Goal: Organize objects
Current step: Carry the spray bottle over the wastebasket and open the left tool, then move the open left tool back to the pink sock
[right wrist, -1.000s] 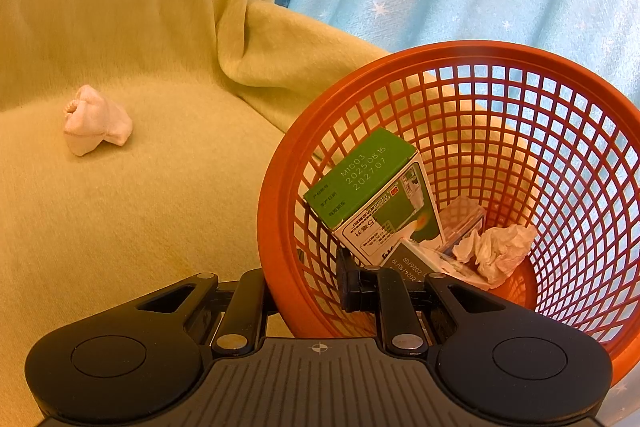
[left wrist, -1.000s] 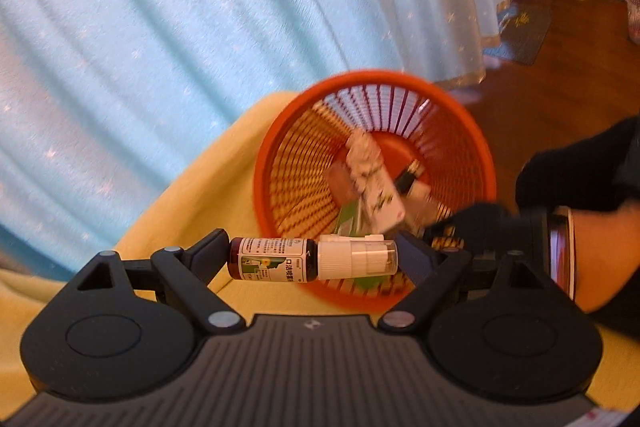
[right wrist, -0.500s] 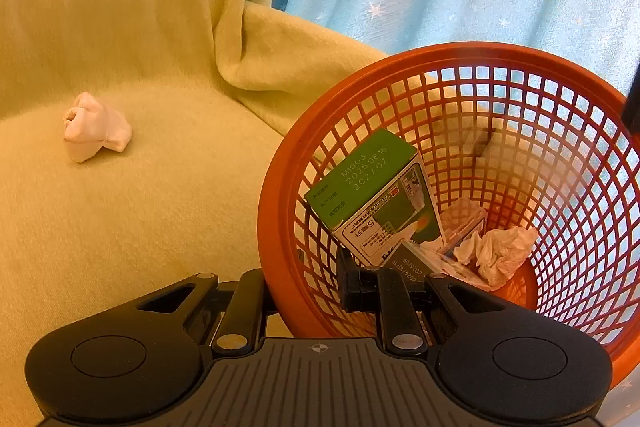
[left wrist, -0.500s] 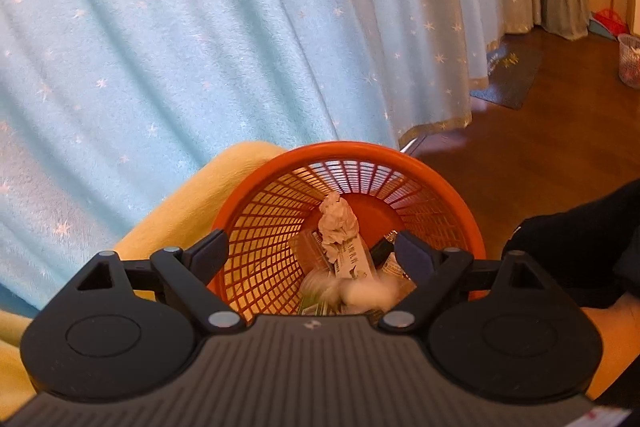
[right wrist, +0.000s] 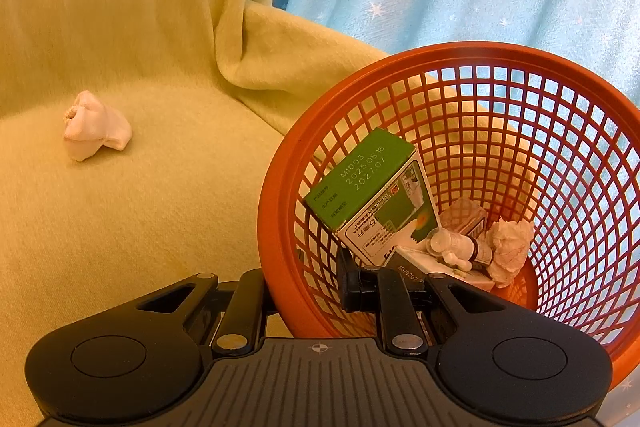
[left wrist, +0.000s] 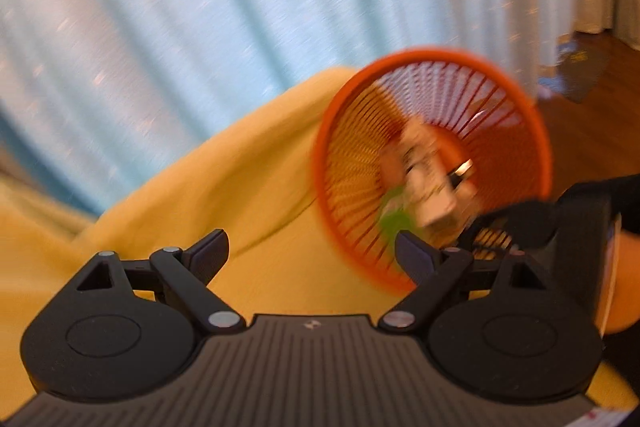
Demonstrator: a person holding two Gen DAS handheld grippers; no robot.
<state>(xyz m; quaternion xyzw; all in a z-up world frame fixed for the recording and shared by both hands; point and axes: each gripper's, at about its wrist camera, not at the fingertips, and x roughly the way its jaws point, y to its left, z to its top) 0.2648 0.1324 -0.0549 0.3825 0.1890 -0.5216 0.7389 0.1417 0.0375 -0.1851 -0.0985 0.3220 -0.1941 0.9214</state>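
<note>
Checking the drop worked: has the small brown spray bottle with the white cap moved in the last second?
Yes. It left the open left gripper and now lies inside the orange mesh basket, beside the green-topped box: small brown spray bottle.

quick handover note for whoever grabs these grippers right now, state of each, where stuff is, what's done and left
Left gripper: open, empty, view blurred by motion.
Right gripper: shut on the near rim of the orange basket, one finger inside, one outside.
In the basket: green box, spray bottle, crumpled tissue, some small packs.
Left to do: the white wad lies alone on the yellow blanket. Probably that goes in next, with the left.
</note>
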